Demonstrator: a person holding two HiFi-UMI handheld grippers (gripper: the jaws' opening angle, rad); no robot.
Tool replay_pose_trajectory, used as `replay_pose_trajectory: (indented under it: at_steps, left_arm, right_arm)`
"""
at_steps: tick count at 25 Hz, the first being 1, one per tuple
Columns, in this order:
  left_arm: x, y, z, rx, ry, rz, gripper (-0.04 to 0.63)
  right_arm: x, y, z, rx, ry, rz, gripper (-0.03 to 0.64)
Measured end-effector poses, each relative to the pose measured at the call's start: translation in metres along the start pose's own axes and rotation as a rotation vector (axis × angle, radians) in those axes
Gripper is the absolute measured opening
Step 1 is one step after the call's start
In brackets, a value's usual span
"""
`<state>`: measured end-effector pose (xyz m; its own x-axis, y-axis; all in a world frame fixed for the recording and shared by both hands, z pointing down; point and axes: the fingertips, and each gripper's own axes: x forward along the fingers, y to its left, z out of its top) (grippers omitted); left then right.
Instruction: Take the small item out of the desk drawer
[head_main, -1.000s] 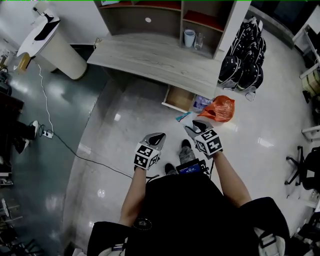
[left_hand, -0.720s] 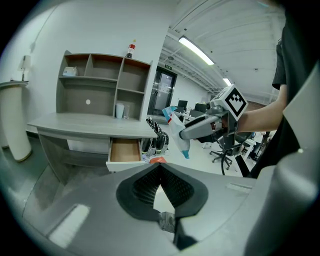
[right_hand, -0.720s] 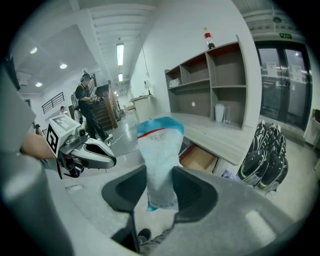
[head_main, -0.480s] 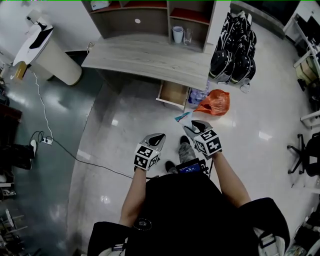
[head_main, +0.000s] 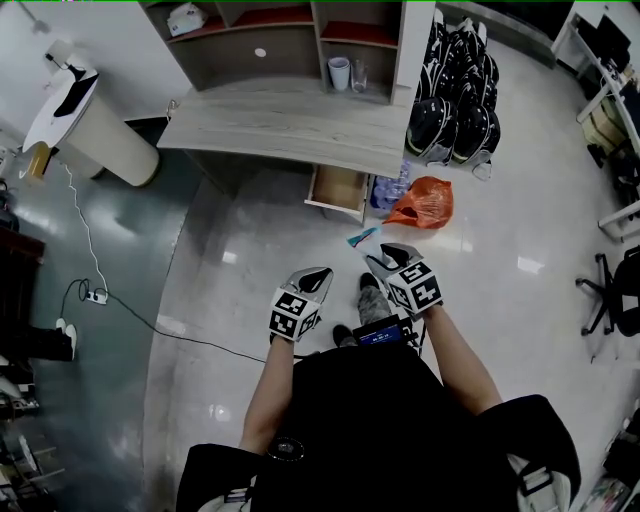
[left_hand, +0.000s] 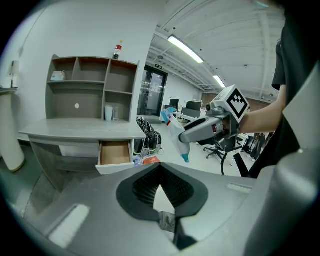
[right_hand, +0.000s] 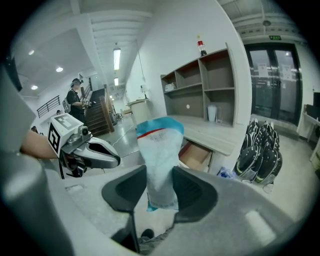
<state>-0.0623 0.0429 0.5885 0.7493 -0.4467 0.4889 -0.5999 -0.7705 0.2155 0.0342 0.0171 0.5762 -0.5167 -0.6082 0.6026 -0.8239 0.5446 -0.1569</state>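
In the head view my right gripper (head_main: 374, 256) is shut on a small white and blue packet (head_main: 362, 238), held out over the floor in front of me. The right gripper view shows the packet (right_hand: 159, 160) standing upright between the pads. My left gripper (head_main: 318, 272) hangs beside it, shut with nothing in it. The desk drawer (head_main: 338, 190) stands pulled out under the grey desk (head_main: 290, 125), some way ahead. Its wooden inside (left_hand: 115, 152) looks bare in the left gripper view.
An orange bag (head_main: 422, 203) lies on the floor right of the drawer. Black helmets (head_main: 450, 90) are piled beside the desk. A white bin (head_main: 85, 120) stands at far left, a cable (head_main: 120, 305) crosses the floor, and an office chair (head_main: 612, 300) is at right.
The desk and drawer have slid upward and left in the head view and look farther off. Both grippers keep their places, the packet still in the right one.
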Motion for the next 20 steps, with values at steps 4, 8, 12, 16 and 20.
replay_pose_trajectory:
  at_steps: [4, 8, 12, 16, 20]
  left_arm:
    - [-0.0017, 0.0003, 0.0016, 0.005, -0.004, 0.006, 0.000]
    - [-0.0017, 0.0031, 0.0022, 0.011, -0.001, 0.020, 0.000]
    - [-0.0021, 0.0057, 0.0044, 0.016, -0.001, 0.030, -0.005]
    - [-0.0005, 0.0060, 0.0067, 0.017, -0.005, 0.036, -0.009]
    - [0.0014, 0.0065, 0.0081, 0.016, -0.009, 0.035, -0.009]
  right_arm:
    - [0.0003, 0.0024, 0.0033, -0.007, -0.008, 0.003, 0.167]
    - [0.0009, 0.0035, 0.0051, -0.011, -0.011, 0.006, 0.167]
    - [-0.0001, 0.0029, 0.0070, -0.014, -0.011, 0.003, 0.167]
    - [-0.0015, 0.0008, 0.0076, -0.014, -0.013, 0.000, 0.167]
    - [-0.0010, -0.0002, 0.0081, -0.016, -0.013, 0.001, 0.167]
